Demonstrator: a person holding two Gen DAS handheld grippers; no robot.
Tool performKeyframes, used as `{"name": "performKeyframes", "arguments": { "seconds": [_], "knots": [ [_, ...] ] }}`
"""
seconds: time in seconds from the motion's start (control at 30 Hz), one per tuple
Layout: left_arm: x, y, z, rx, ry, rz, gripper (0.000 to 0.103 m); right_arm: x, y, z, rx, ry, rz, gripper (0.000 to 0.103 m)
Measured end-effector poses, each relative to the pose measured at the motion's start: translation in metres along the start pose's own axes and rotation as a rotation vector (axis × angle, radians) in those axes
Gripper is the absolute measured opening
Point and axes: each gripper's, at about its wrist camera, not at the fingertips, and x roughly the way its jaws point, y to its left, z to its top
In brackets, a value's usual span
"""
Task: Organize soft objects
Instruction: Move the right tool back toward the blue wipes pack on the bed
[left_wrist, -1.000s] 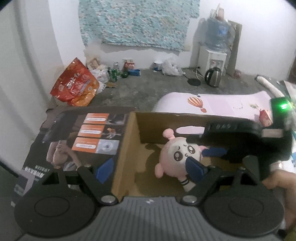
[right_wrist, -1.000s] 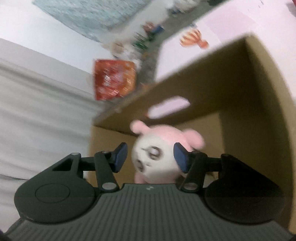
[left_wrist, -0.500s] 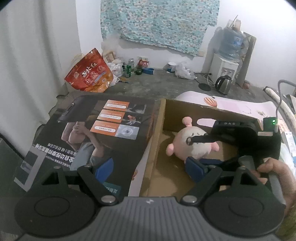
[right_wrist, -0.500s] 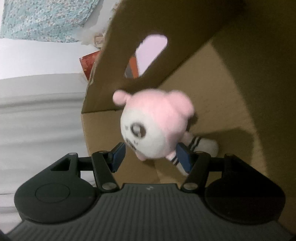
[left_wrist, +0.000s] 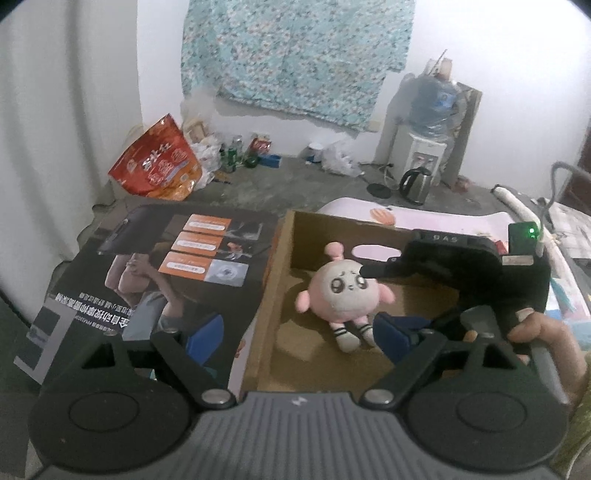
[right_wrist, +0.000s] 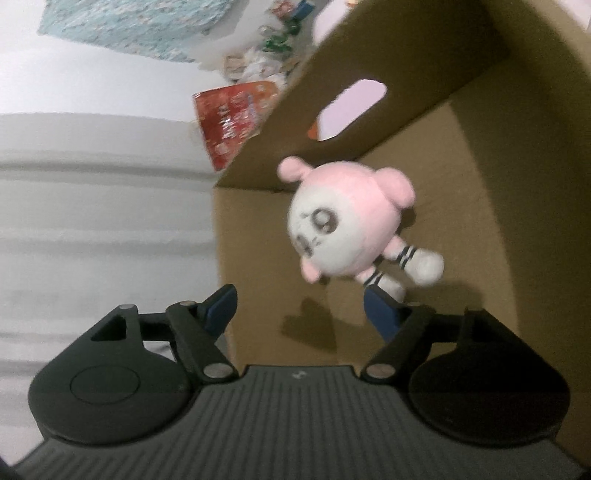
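Jaws of my right gripper (right_wrist: 301, 314) stand well apart and have just been opening; nothing is pressed between them. The plush toy (right_wrist: 347, 227) lies just beyond the blue fingertips (right_wrist: 380, 314), and its white striped feet sit right at the tip of one of them, though I cannot tell whether they touch. From the left wrist view I see the same right gripper (left_wrist: 388, 295) reaching into the box from the side, one finger stretched out across the top of the toy's head and the other low beside its legs, with the person's hand (left_wrist: 546, 343) wrapped around the handle.

My left gripper (left_wrist: 299, 334) is also spread wide and holds nothing. One blue pad hangs over the printed outer flap (left_wrist: 177, 273) of the box and the other over the box interior near the toy's feet.

The plush toy (left_wrist: 341, 293), round, pink and white with a drawn face, lies on its back on the floor of the open cardboard box (left_wrist: 273, 295), near the far wall with the cut-out handle hole (right_wrist: 351, 109).

Beyond the box I see a pale pink mat (left_wrist: 443, 218) on the concrete floor, a red snack bag (left_wrist: 159, 162) against the white wall, a kettle (left_wrist: 415, 184), a water dispenser (left_wrist: 424, 136) and a patterned teal cloth (left_wrist: 295, 55) hung on the wall.
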Motion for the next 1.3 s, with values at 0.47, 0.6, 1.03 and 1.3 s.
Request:
{"name": "performKeyframes", "arguments": {
  "seconds": [0.47, 0.6, 1.03, 1.3],
  "knots": [
    [-0.088, -0.071, -0.048, 0.098, -0.114, -0.168, 0.095, -0.18, -0.001, -0.077, -0.253, -0.08, 0.287, 0.08],
    [-0.105, -0.107, -0.074, 0.151, -0.134, -0.26, 0.097, -0.244, -0.032, -0.106, -0.346, -0.177, 0.294, 0.082],
    [-0.076, -0.252, -0.172, 0.349, -0.015, -0.486, 0.097, -0.373, -0.227, -0.201, -0.252, -0.443, 0.053, 0.083],
    [-0.036, -0.314, -0.2, 0.402, 0.047, -0.51, 0.097, -0.421, -0.279, -0.222, -0.204, -0.611, -0.013, 0.083]
  ]
}}
